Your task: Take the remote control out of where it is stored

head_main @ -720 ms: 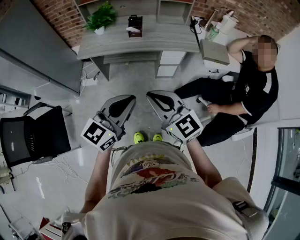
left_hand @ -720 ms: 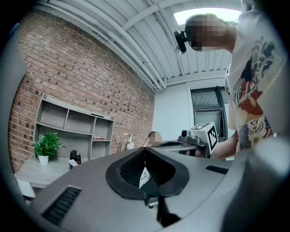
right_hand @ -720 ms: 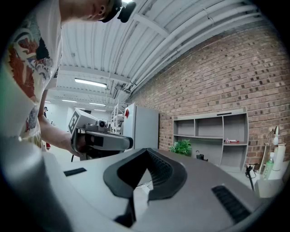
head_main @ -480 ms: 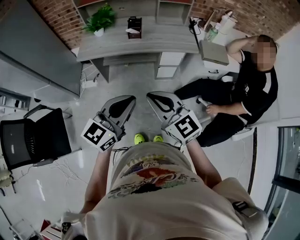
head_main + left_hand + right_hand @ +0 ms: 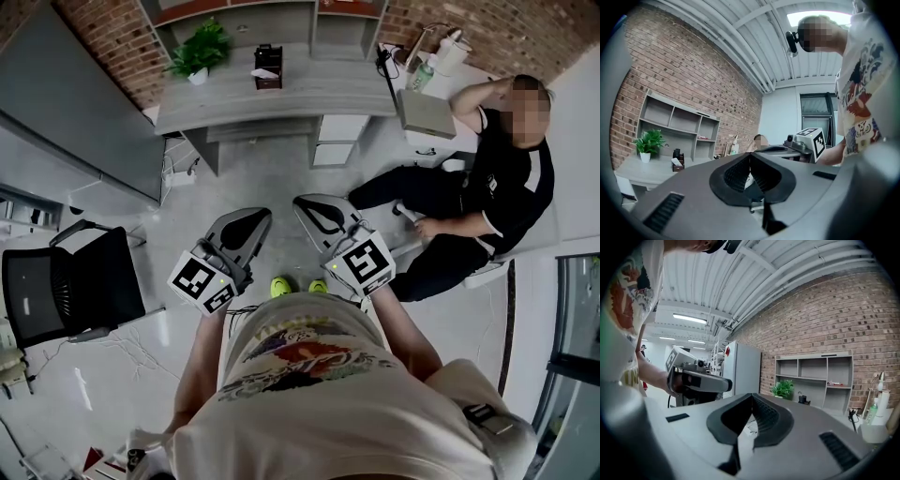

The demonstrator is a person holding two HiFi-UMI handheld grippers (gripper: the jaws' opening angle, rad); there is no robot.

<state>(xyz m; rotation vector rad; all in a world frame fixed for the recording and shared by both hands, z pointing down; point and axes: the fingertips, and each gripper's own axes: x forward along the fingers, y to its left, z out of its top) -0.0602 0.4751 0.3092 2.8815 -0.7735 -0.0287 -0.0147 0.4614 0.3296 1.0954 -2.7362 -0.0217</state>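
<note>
Both left gripper (image 5: pixel 255 217) and right gripper (image 5: pixel 305 202), apparently closed, bear square markers (image 5: pixel 202 284).

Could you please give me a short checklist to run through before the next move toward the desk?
1. Left gripper empty: ok, jaws together on nothing.
2. Right gripper empty: ok, jaws together on nothing.
3. Jaws apart, ready to grasp: not ok, both are shut.
4. Remote control spotted: cannot tell; a black holder on the desk holds something pale.
5. Seated person apart from both grippers: ok, off to the right.
</note>
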